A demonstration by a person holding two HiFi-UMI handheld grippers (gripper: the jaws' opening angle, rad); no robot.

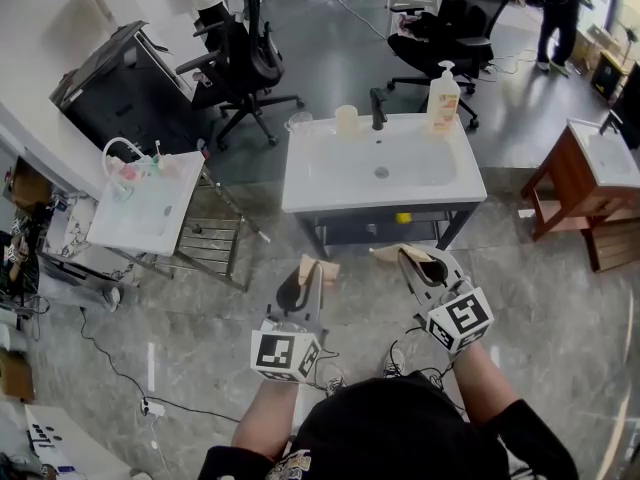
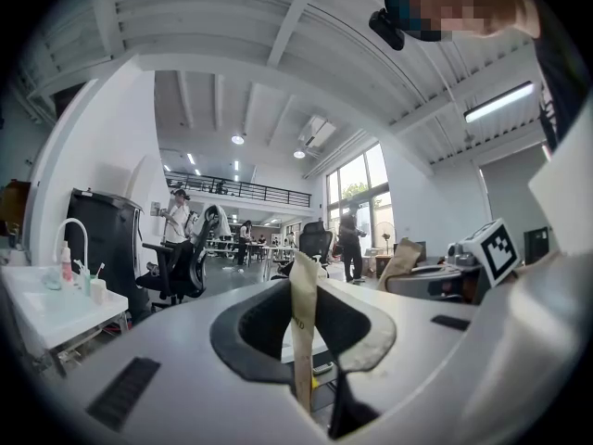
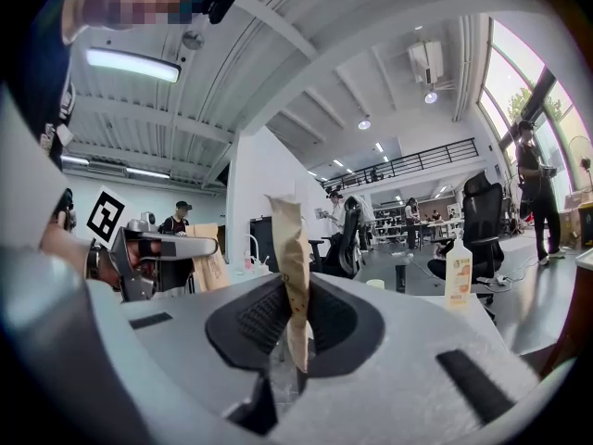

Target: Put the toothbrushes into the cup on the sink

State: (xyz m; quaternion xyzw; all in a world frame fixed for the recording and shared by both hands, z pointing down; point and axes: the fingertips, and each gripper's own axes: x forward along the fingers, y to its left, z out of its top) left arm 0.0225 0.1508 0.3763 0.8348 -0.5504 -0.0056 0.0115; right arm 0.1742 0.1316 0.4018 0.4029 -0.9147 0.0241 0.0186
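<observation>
**Desk:** Grey workshop floor, office chairs behind, white sink in front. What did the grippers carry?

**Photographer:** The left gripper was clamped on a tan, paper-wrapped toothbrush. Its jaws were nearly together, with the wrapper upright between them. The right gripper pinched a second toothbrush the same way. Both pointed level, near the sink's front edge.

**Desk:** And the cup?

**Photographer:** It stood on the sink's back rim, just left of the faucet, well apart from both grippers and on the far side of the sink. A soap bottle stood on the faucet's other side.

**Desk:** How should the drop have gone?

**Photographer:** One at a time, by my reading. Carry a gripper over the sink and tip it so the toothbrush hung end-down above the cup's mouth. Part the jaws only once the lower end was inside. The cup looked light, so a knock could have toppled it. The faucet crowded its right side, which favoured coming in from the left or from above.
</observation>
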